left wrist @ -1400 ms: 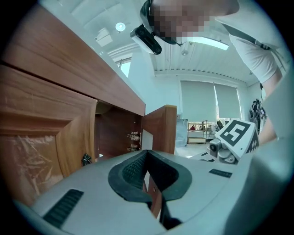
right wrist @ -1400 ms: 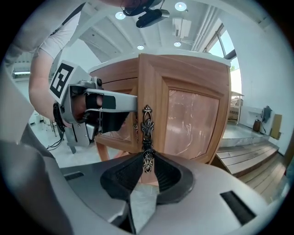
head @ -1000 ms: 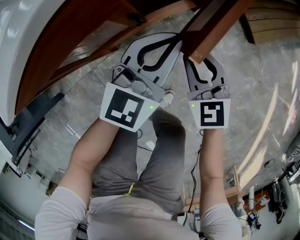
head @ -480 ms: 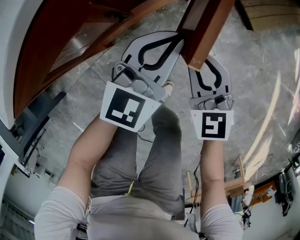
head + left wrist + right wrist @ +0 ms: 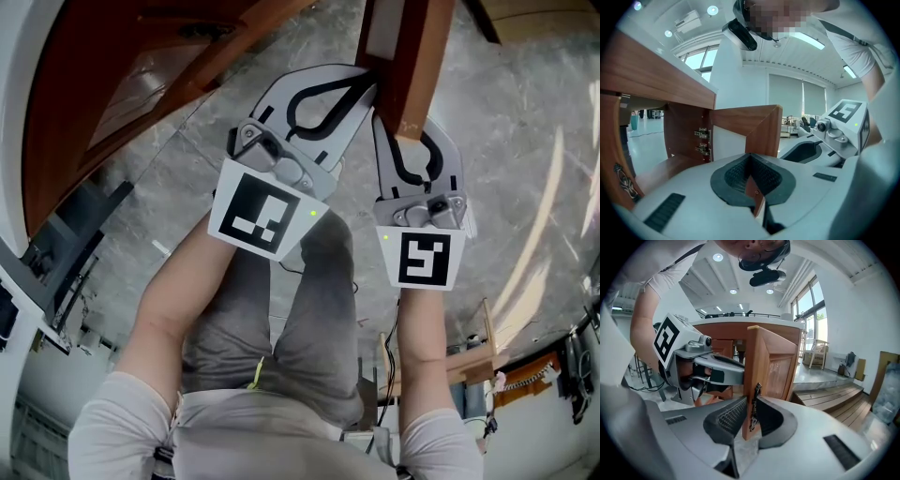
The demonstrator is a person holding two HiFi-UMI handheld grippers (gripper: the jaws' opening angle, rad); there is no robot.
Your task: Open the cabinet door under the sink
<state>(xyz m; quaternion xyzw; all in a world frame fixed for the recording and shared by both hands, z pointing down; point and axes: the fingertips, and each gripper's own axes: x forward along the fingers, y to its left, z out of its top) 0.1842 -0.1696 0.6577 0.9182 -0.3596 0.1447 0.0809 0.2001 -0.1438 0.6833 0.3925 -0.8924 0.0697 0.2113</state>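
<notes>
The brown wooden cabinet door [image 5: 405,47] stands swung out from the cabinet, its free edge between both grippers. My left gripper [image 5: 361,82] holds the door's edge from the left; in the left gripper view [image 5: 752,185] a corner of the door [image 5: 754,199] sits pinched between the dark pads. My right gripper [image 5: 409,131] grips the same edge lower down. Its jaws have just been closing, and in the right gripper view [image 5: 750,420] the edge with the dark metal handle [image 5: 753,408] is between the pads. The hinges [image 5: 702,140] show inside the cabinet.
A second brown door [image 5: 141,84] lies at the upper left under the white counter [image 5: 19,103]; its ornate handle [image 5: 622,176] shows. The grey marble floor [image 5: 525,141] spreads below. Wooden steps [image 5: 834,397] rise at the right. Cables and small gear [image 5: 525,384] clutter the lower right.
The door's free edge has swung further out and now stands steeper in the head view. Both grippers have moved along with it, staying on its edge.
</notes>
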